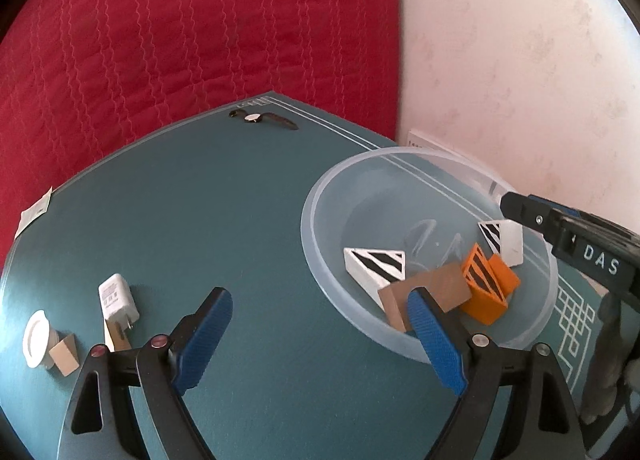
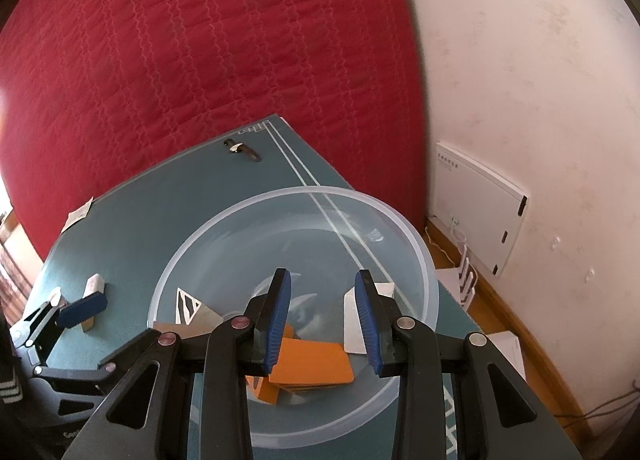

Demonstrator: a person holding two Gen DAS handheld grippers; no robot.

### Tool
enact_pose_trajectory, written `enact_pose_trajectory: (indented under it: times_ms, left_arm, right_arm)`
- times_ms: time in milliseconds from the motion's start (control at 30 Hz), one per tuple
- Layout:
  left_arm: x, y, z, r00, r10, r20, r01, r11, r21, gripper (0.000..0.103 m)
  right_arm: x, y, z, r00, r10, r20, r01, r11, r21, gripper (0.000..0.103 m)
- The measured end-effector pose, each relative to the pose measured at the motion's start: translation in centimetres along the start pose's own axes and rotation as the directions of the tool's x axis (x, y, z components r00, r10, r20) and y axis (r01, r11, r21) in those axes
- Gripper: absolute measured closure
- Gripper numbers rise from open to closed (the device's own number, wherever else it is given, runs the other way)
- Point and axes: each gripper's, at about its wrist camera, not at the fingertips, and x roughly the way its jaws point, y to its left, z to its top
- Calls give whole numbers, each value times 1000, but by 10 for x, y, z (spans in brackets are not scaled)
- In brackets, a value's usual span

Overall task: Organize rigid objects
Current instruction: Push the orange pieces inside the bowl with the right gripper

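A clear plastic bowl stands on the teal mat at the right. In it lie a white striped wedge, a second white striped wedge, an orange striped wedge and a tan block. My left gripper is open and empty, its right finger over the bowl's near rim. My right gripper is open and empty above the bowl, over the orange wedge. A white charger, a white cap and a tan block lie on the mat at the left.
A wristwatch lies at the mat's far edge. A red quilted bedspread lies beyond the mat. A white wall is at the right, with a white panel low on it. A paper tag lies at the mat's left edge.
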Motion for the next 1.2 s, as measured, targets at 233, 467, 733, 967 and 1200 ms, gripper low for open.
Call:
enact_pose_trajectory:
  times_ms: [233,467,733,967,1200]
  left_arm:
    - [-4,-8,-4,1000,-25,-7,25,999,29,11]
    - [12,-14,2,999,34,-14,-34,999,38,9]
    - [22,14,13,994,108,-32,-110,992,-58,9]
    - [14,13,4,995,97,-34,-99,993,-57,9]
    - [4,24,1,996,86,-17,-87,992,-87,8]
  right_arm:
    - [0,0,0,1000,0,-1,0,1000,0,68]
    - [0,0,-1,1000,0,-1,0,1000,1,68]
    - [2,6,-3,1000,4,-8,-4,1000,-8,68]
    - [0,10,-5,1000,8,-10,-9,1000,-21,68]
    - [-5,21,-11,1000,27,0,-27,998,-61,68]
